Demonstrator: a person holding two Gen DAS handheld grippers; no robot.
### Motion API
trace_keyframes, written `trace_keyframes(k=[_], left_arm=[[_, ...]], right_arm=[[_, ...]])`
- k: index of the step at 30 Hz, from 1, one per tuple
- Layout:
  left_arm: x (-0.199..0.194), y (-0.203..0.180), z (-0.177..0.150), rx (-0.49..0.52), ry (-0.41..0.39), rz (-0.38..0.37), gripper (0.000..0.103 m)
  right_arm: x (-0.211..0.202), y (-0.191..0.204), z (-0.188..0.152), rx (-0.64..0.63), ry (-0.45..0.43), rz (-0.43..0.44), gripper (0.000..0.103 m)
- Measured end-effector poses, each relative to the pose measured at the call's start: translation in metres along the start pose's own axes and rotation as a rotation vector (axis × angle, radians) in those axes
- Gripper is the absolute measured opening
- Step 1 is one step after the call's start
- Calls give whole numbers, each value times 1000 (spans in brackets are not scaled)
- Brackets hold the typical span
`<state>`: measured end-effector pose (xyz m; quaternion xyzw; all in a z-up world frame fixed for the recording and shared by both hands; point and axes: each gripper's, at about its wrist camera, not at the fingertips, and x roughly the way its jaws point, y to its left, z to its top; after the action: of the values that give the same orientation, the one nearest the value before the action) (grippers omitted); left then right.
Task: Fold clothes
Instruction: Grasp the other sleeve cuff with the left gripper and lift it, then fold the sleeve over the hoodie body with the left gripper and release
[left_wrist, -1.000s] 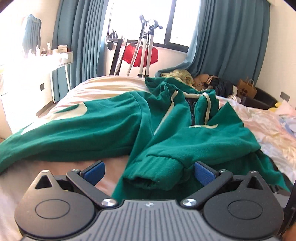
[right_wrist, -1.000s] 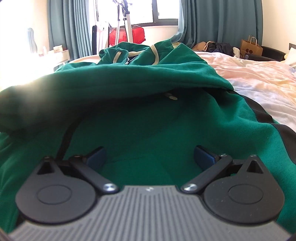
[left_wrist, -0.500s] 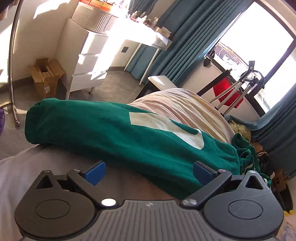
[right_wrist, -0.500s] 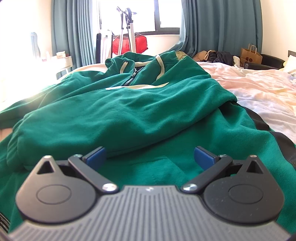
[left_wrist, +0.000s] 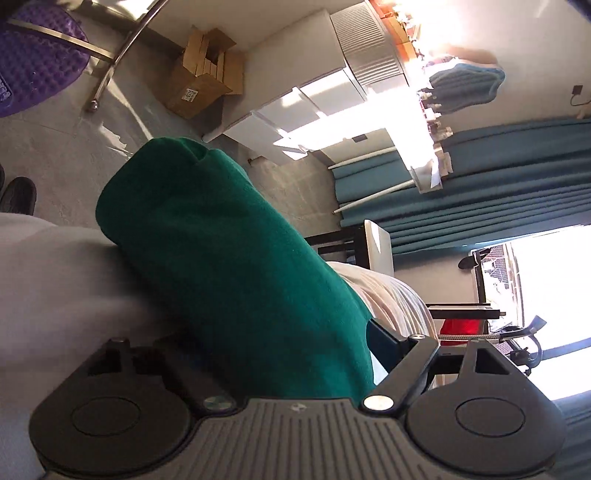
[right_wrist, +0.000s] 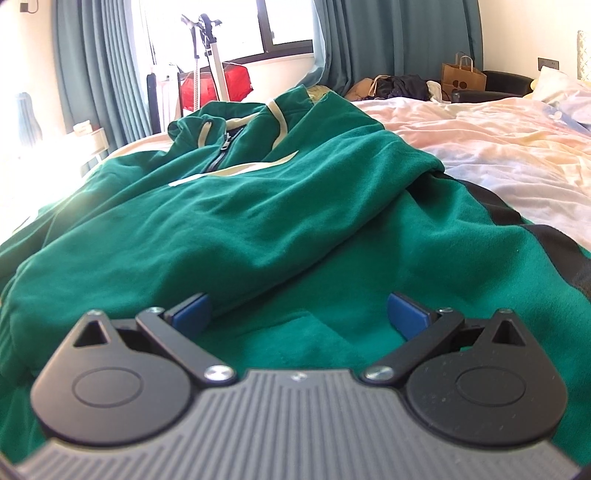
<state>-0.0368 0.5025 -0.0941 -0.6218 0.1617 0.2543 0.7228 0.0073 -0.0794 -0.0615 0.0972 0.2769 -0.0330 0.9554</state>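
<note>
A green zip-up hoodie with cream trim (right_wrist: 280, 206) lies spread over the bed, one sleeve folded across its front. My right gripper (right_wrist: 299, 317) is open and empty, low over the hoodie's lower front. In the left wrist view the camera is rolled on its side. The hoodie's other sleeve (left_wrist: 229, 258) runs over the bed edge toward the floor and lies between my left gripper's jaws (left_wrist: 280, 354). The jaws stand wide apart; the left pad is hidden under the cloth.
A pale rumpled sheet (right_wrist: 498, 147) covers the bed to the right. A paper bag (right_wrist: 463, 77) and dark clothes sit at the far side. White drawers (left_wrist: 295, 110), a cardboard box (left_wrist: 207, 85) and a metal-framed chair stand on the floor left of the bed.
My left gripper has swung left to the bed edge, rolled on its side and moved onto the hanging sleeve. My right gripper has drawn back a little from the hoodie.
</note>
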Motion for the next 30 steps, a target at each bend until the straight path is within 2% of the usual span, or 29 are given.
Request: trace_keyframes(k=[3,7,9,11,14,16,18,19,23,27,30], left_arm=[[9,8,17,-13,-25,36,77],[25,12,32,40,-16,101,74],[54,5,34,35,-25,112,72],[65,6,35,18,-28,108,69],[77,12,39,3,-29,95,50],[81,12,41,24,-30,79,27],[80,-8,37,146,-69,87,16],[79,-17,35,207,-89,91,13],[58,-91,9,548,-219,100,11],[14,-180,-48,854,-353,-5,11],[-21,-237,-104,1017,-438,-109,11]], right_arm=[[2,0,0,3,4,2,103],[2,-2,0,14,6,8,103],[2,-2,0,18,6,11,103],[2,-3,0,25,7,15,103],[2,-4,1,38,7,17,103],[2,-4,2,50,9,18,103],[1,-6,4,74,10,20,103],[0,-7,6,95,11,20,103],[-7,-21,13,193,-4,21,103],[-15,-39,20,309,-23,2,103],[-26,-53,27,386,-60,-6,103]])
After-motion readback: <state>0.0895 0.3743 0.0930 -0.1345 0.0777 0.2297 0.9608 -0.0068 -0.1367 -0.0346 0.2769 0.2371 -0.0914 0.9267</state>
